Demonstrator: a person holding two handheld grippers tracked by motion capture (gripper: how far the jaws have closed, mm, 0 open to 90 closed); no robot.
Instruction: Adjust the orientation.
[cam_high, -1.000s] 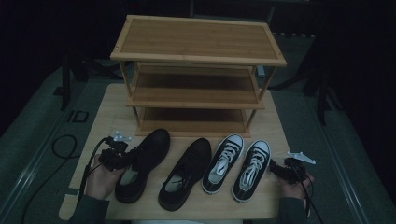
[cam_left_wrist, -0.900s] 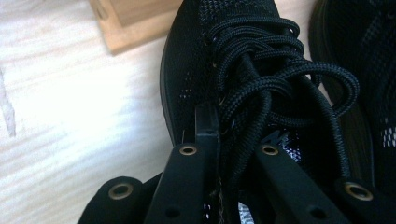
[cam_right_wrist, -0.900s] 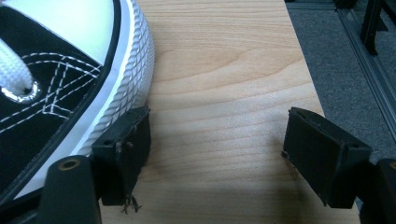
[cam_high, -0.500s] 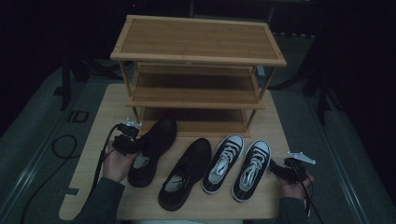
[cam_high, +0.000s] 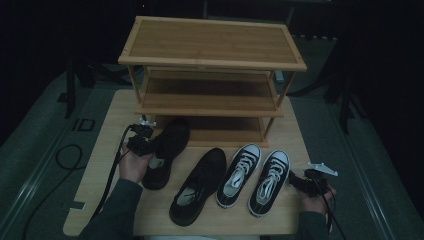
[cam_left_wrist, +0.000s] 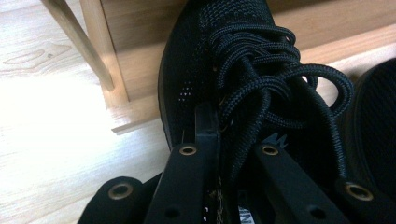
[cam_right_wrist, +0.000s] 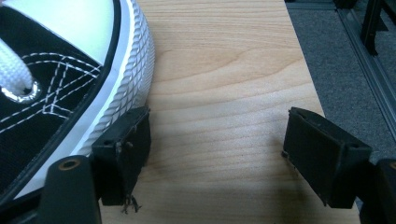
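Currently, item in hand: black knit lace-up shoe (cam_high: 167, 150), left of the row, its toe pointing at the bottom shelf of the bamboo shoe rack (cam_high: 212, 75). Your left gripper (cam_high: 141, 141) has its jaws pinching the shoe's collar wall beside the laces (cam_left_wrist: 275, 79); in the left gripper view the toe sits right at the edge of the bottom shelf (cam_left_wrist: 140, 116).

Step, as judged: carrying the first shoe onto the lowest tier. Next move calls for you to push it forward and level so the sole clears the shelf lip, then let go once it rests flat.

Your right gripper (cam_high: 307, 182): jaws spread wide, holding nothing, resting at the near right, one jaw just beside the rubber sidewall of the right canvas sneaker (cam_right_wrist: 70, 79).

Waiting in the row: second black shoe (cam_high: 200, 182), left canvas sneaker (cam_high: 239, 167), right canvas sneaker.

Surface: pale wood-grain tabletop (cam_high: 105, 150), rack at its far side.

Room: dark; grey matting (cam_high: 45, 150) either side, cable (cam_high: 65, 155) looped at the left.
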